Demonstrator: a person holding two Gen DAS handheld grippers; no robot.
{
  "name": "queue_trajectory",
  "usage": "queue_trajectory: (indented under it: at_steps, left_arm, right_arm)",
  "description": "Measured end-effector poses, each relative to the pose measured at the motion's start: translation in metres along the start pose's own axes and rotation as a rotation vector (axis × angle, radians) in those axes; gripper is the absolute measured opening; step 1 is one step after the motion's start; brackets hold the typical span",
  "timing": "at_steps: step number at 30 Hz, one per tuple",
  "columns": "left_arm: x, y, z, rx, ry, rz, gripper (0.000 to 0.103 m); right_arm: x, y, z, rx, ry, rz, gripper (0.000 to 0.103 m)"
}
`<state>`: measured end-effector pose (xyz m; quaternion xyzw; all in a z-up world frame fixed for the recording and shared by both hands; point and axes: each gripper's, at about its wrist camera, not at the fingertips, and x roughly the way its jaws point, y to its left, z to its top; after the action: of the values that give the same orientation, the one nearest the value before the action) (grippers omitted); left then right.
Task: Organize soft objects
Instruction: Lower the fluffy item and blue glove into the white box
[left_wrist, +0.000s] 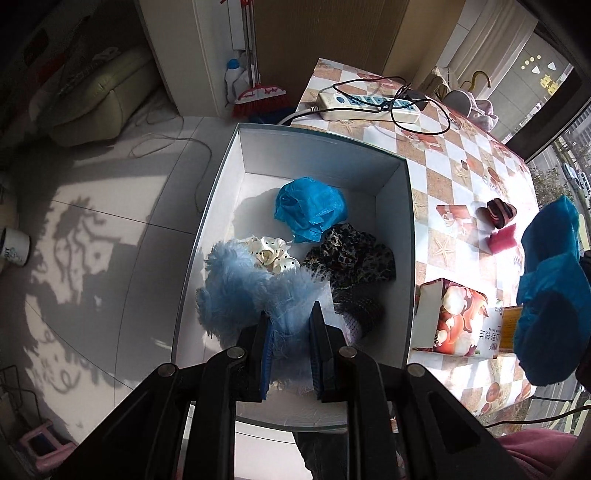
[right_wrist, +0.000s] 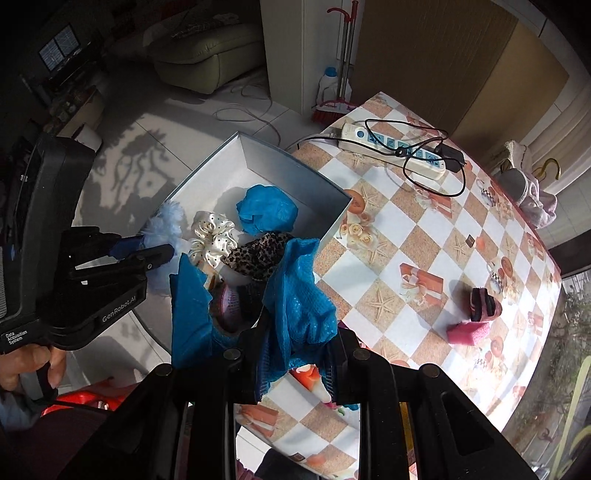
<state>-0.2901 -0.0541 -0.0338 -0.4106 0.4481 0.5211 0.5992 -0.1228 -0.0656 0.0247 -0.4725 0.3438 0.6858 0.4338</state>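
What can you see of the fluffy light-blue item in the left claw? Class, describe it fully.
The fluffy light-blue item is soft, with long feathery fibres, apparently faux fur. The left claw is shut on its near end, blue pads pressed into the fluff. It hangs over the near left part of the open white box, its far end next to a cream dotted scrunchie.

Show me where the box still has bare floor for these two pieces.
Bare white floor lies at the box's far end, between the back wall and the crumpled blue cover. The near half is crowded: cream scrunchie, leopard scrunchie.
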Motion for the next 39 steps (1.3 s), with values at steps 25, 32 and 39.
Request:
queue_trajectory:
  at_steps: [25, 32, 39]
  left_arm:
    - [0.005, 0.006, -0.001, -0.016, 0.005, -0.009, 0.019]
    - [0.007, 0.004, -0.001, -0.013, 0.01, -0.008, 0.019]
    - [0.009, 0.003, 0.001, -0.014, 0.012, -0.01, 0.019]
  right_arm:
    - [0.011, 0.013, 0.009, -0.058, 0.025, -0.006, 0.025]
    - [0.012, 0.014, 0.009, -0.058, 0.031, -0.005, 0.025]
    - [0.015, 0.011, 0.011, -0.051, 0.037, 0.006, 0.025]
